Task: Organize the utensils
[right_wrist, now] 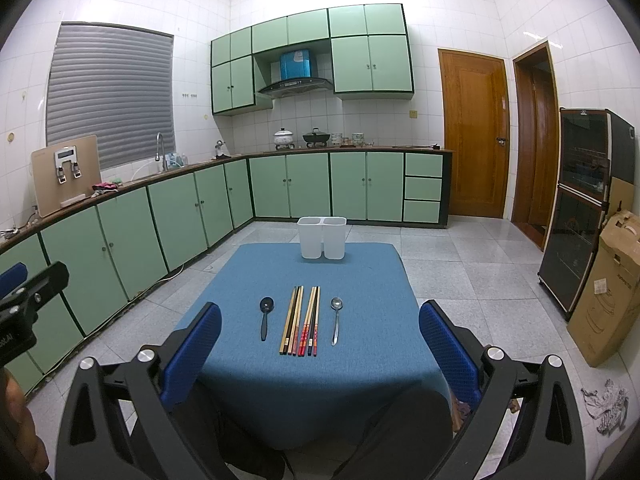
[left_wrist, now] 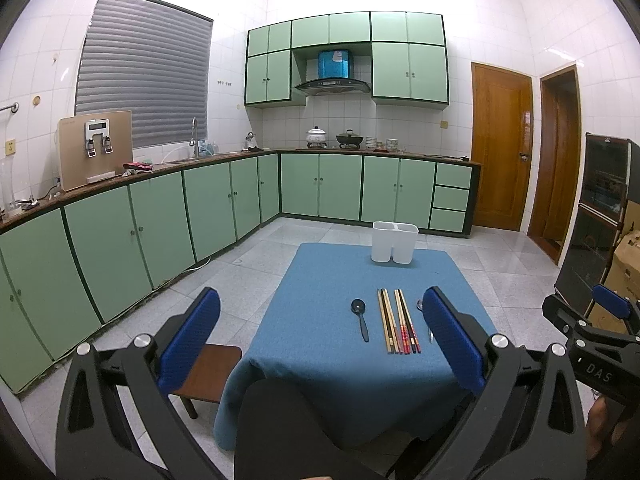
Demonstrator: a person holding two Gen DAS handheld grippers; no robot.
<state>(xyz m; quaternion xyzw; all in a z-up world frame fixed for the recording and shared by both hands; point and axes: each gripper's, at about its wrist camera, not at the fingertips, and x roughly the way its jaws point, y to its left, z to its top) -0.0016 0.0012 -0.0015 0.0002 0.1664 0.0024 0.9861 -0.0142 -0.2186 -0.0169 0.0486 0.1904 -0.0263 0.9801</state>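
Note:
On a blue-clothed table (left_wrist: 320, 280) (right_wrist: 360, 280) lie a black spoon (left_wrist: 360, 318) (right_wrist: 265, 316), several chopsticks (left_wrist: 398, 320) (right_wrist: 301, 320) and a silver spoon (right_wrist: 336, 318), partly hidden behind a finger in the left wrist view (left_wrist: 420, 305). A white two-compartment holder (left_wrist: 394, 242) (right_wrist: 322, 237) stands at the table's far edge. My left gripper (left_wrist: 320, 336) is open and empty, held above the near edge. My right gripper (right_wrist: 320, 340) is open and empty, also short of the utensils; it shows in the left wrist view (left_wrist: 592, 320).
Green cabinets (right_wrist: 180, 216) run along the left and back walls. A small wooden stool (left_wrist: 208, 372) stands left of the table. A dark cabinet (right_wrist: 580, 208) and a cardboard box (right_wrist: 604, 292) stand at the right. Wooden doors (right_wrist: 472, 132) are behind.

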